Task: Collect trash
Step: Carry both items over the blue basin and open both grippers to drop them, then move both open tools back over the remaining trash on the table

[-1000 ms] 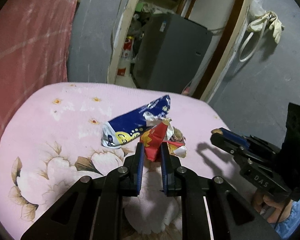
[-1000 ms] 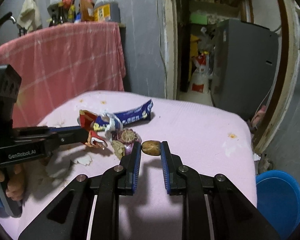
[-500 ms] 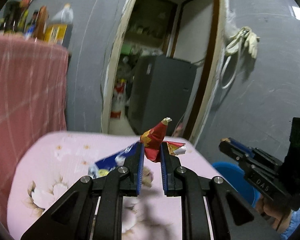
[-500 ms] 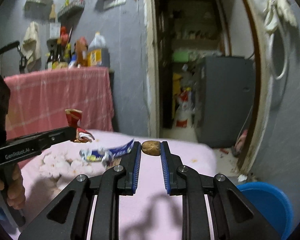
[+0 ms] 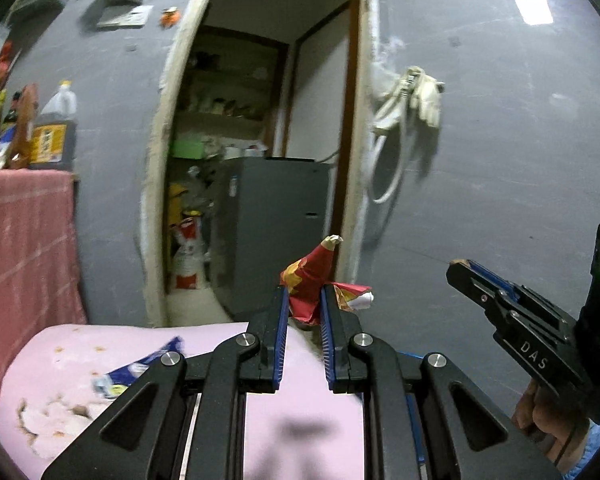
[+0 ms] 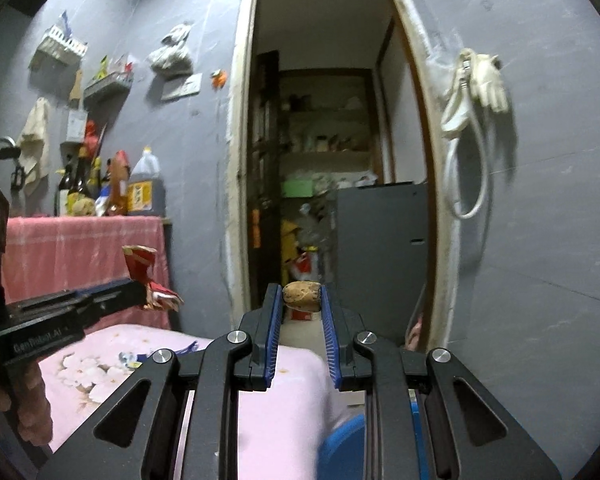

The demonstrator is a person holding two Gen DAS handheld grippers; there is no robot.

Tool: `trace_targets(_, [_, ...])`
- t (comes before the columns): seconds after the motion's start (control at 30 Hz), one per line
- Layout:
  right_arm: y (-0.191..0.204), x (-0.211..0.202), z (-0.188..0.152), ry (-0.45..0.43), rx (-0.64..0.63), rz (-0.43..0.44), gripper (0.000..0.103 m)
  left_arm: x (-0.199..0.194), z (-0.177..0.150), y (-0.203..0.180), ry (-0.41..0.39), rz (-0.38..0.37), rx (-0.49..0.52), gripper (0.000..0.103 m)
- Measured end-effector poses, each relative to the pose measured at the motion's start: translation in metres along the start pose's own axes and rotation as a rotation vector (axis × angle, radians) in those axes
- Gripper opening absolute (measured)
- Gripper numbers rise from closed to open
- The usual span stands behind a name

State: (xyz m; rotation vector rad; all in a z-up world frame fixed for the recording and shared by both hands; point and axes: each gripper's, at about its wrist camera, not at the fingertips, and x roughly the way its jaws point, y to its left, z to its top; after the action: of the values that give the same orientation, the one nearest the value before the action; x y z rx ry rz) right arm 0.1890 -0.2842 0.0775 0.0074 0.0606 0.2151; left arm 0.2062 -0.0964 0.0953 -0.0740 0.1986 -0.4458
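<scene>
the left tool is pinching a red wrapper, and the right tool is pinching a small brown lump, maybe a piece of peel or food scrap; it is hard to tell. both things hang in the air above the pink surface, clear of it. a blue wrapper lies on this surface, to the left of the left tool. a blue bin shows low beside the right edge of the surface, under the right tool.

the red wrapper looks very light, thin and crumpled. it is soft, so it gives no resistance, and its film is probably a little slippery; the pads hold it at the folded middle, where more layers are together, which seems the safe place. the loose ends stick out above and to the right and may flap.

the brown lump looks small, light and rather firm, perhaps crumbly. it is held across its short side, at the pad tips, so a hard squeeze could break it and a weak one could drop it.
</scene>
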Motion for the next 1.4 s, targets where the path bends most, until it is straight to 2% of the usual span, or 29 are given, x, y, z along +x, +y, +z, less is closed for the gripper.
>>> trace_targets(0.2, [-0.025,-0.022,-0.001,-0.014,0.021,-0.073,0.018,0.015,-0.002,-0.039,0.015,-0.058,0.016,0.013])
trace_targets(0.4, [-0.051,-0.029,-0.008,0.022,0.07,-0.125,0.018,0.039,-0.009,-0.072,0.059,-0.097,0.021,0.013])
trace_targets(0.6, [-0.077,-0.021,-0.023,0.108,0.127,-0.158,0.018,0.067,-0.019,-0.089,0.129,-0.12,0.015,0.013])
trace_targets(0.8, [-0.103,-0.005,-0.039,0.239,0.219,-0.171,0.018,0.095,-0.036,-0.094,0.241,-0.116,0.001,0.013])
trace_targets(0.97, [-0.113,0.005,-0.054,0.326,0.262,-0.169,0.018,0.117,-0.05,-0.09,0.319,-0.117,-0.061,0.013])
trace_targets(1.13, [-0.119,0.014,-0.063,0.389,0.294,-0.167,0.019,0.122,-0.055,-0.081,0.357,-0.115,-0.106,0.013])
trace_targets(1.17, [-0.119,0.014,-0.064,0.398,0.295,-0.165,0.021,0.121,-0.055,-0.079,0.357,-0.112,-0.107,0.013])
trace_targets(1.27, [-0.118,0.014,-0.064,0.401,0.287,-0.168,0.039,0.116,-0.054,-0.073,0.352,-0.107,-0.126,0.013])
trace_targets(1.4, [-0.117,0.016,-0.062,0.398,0.283,-0.168,0.041,0.112,-0.05,-0.064,0.352,-0.09,-0.137,0.013])
